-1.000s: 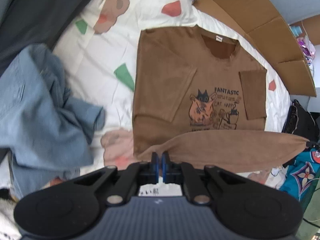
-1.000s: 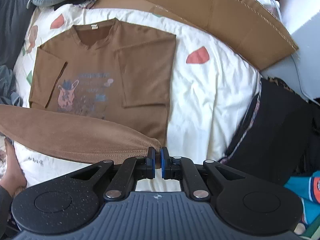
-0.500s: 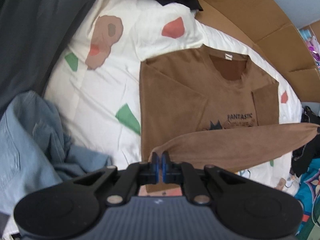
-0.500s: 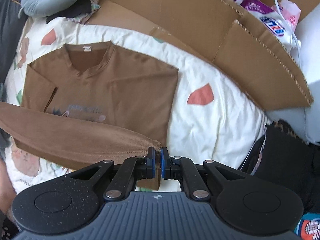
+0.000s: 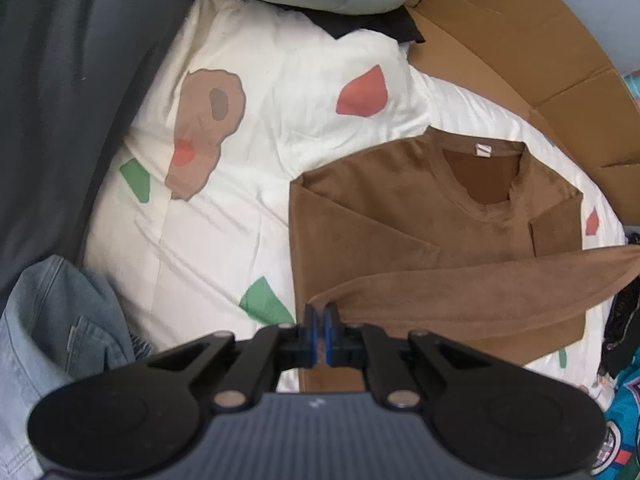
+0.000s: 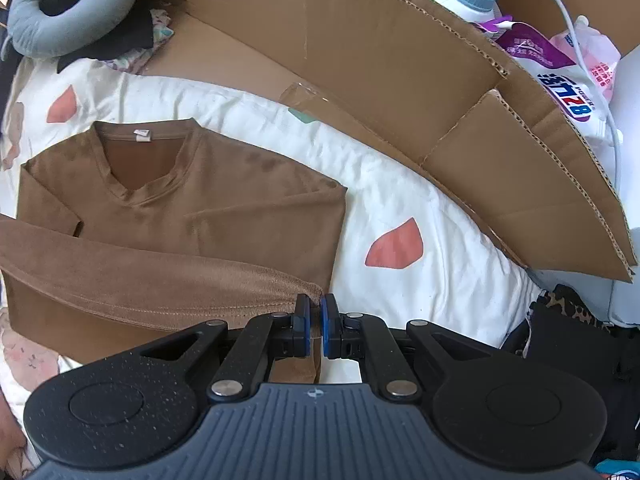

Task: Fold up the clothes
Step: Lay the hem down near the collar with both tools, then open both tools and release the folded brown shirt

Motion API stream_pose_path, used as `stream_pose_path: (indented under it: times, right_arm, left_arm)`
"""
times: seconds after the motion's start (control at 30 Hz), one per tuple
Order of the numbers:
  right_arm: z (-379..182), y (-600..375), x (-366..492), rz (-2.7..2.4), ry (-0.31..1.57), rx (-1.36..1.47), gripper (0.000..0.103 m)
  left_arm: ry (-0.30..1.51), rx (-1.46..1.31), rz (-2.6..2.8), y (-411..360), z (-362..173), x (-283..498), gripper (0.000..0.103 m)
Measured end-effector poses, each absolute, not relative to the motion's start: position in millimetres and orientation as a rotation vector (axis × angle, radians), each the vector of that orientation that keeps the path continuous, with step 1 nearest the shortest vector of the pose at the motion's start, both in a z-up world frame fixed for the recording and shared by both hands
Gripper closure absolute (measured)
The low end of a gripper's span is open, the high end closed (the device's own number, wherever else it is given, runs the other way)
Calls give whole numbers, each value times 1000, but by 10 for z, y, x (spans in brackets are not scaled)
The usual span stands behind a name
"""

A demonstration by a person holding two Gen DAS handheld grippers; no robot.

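A brown T-shirt [image 5: 404, 216] [image 6: 224, 200] lies on a white patterned bedsheet [image 5: 240, 208] [image 6: 420, 200], collar toward the far side and both sleeves folded inward. Its bottom hem [image 5: 472, 292] [image 6: 132, 280] is lifted and stretched across the shirt's lower half, covering the cat print. My left gripper [image 5: 319, 322] is shut on the hem's left corner. My right gripper [image 6: 314, 312] is shut on the hem's right corner. The hem hangs as a taut band between the two grippers, above the shirt body.
Flattened cardboard [image 6: 400, 92] [image 5: 520, 52] borders the far side of the bed. A grey neck pillow [image 6: 60, 12] and dark cloth lie at the head. Blue denim [image 5: 52, 340] is bunched on the left. Detergent bottles [image 6: 552, 60] and dark clothes [image 6: 568, 352] sit on the right.
Both grippers have carried the held hem forward toward the collar. The cat print is now covered, and the collar sits closer in both views.
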State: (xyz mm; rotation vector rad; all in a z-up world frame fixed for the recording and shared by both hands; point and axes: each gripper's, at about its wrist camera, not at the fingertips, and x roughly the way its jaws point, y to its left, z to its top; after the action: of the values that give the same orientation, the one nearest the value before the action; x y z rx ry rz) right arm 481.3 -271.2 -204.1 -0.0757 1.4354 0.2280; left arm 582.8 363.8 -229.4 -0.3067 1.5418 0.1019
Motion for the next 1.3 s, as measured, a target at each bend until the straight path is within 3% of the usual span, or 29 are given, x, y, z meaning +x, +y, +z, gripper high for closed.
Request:
stream_pose_path:
  times: [0.6,0.77,0.83,1.13,1.3]
  right_arm:
    - [-2682,-2595,5215,97,1411,-48,98]
    - [-2581,-2615,5252,58,1345,53,87]
    - [-2527,-2627,5238,68,1332,62,74]
    - [-2436,-2934,4898,63,1336,126,71]
    - [-2282,-3131,4653,69,1310,182,61]
  left_arm:
    - [1492,-295,148,3670,-2812,6191,99]
    - [1451,-319,161,3692,-2704,6263,89]
    - [1447,-306,170,3696,-2640,6266,86]
    - [1451,-222,185,3501,-2272,6039,81]
    - [1433,-250,199,3329,-1944,5823,68]
